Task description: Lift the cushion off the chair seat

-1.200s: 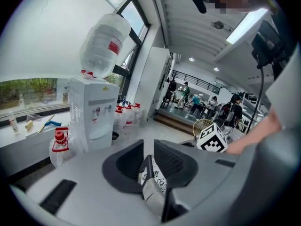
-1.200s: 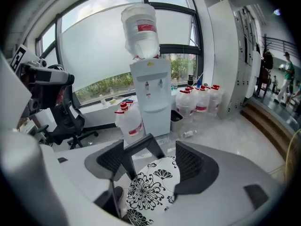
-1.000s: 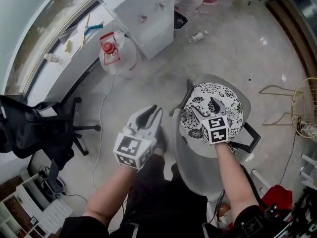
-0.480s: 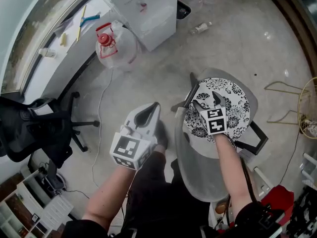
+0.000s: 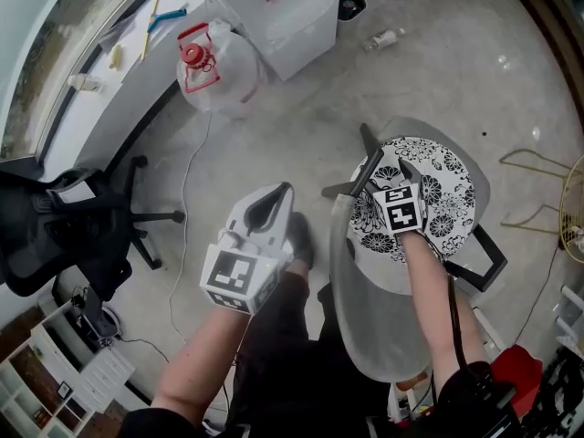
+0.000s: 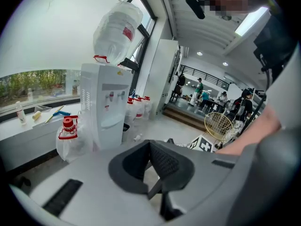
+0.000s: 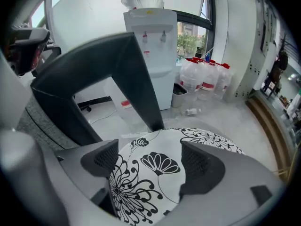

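As your right tongs (image 7: pixel 149 157) come open above the chair (image 5: pixel 367 322), their two dark pads stand wide apart and press on nothing. The round black-and-white floral cushion (image 5: pixel 440 179) shows between them in the right gripper view. The cushion lies flat on the grey seat, inside its rim, with a black armrest (image 7: pixel 96 76) rising just beside it. From the head view, your right tongs point steeply down over the near edge of the cushion. Whether the tips touch the fabric cannot be told.

Your left tongs (image 5: pixel 278 199) hang off to the side over the bare floor (image 5: pixel 274 135), well apart from the chair. Their tips are brought together and hold nothing. Beyond them, the left gripper view takes in a white water dispenser (image 6: pixel 106 107) with a bottle on top. A clear jug with a red cap (image 5: pixel 219 67) stands on the floor near it. A black office chair (image 5: pixel 64 235) sits at the far left.
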Action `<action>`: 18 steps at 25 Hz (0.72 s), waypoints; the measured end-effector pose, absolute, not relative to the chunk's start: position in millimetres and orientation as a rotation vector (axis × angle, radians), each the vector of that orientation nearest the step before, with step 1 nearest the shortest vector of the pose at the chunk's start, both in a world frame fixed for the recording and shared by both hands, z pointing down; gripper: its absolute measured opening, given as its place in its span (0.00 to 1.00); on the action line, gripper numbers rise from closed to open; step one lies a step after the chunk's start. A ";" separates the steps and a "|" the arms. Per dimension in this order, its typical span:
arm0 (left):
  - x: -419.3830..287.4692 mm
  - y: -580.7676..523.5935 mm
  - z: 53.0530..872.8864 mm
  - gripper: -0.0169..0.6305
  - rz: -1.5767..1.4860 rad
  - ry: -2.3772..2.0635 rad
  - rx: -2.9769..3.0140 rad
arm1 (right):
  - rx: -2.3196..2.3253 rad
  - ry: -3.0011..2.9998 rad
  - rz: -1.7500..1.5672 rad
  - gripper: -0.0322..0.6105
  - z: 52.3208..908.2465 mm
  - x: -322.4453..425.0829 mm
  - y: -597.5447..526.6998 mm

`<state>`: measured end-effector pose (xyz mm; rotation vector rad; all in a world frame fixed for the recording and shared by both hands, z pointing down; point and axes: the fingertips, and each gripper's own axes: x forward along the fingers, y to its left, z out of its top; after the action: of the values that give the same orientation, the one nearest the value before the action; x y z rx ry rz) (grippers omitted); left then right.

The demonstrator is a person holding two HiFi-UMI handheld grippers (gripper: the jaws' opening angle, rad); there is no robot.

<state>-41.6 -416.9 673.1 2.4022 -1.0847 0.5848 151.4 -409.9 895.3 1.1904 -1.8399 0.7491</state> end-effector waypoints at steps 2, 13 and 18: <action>-45.8 -415.7 676.1 0.04 0.610 -1.111 2.412 | 1.180 -1.834 0.755 0.68 905.8 148.5 -413.0; -49.1 -410.9 688.1 0.04 0.616 -1.091 2.414 | 1.159 -1.744 0.687 0.68 942.0 145.6 -420.1; -54.4 -409.2 692.6 0.04 0.597 -1.107 2.388 | 1.168 -1.707 0.639 0.68 950.6 148.2 -421.2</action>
<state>-54.4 -409.2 692.6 2.3884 -1.1074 0.5974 148.2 -421.2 950.6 1.1676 -1.7074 0.6395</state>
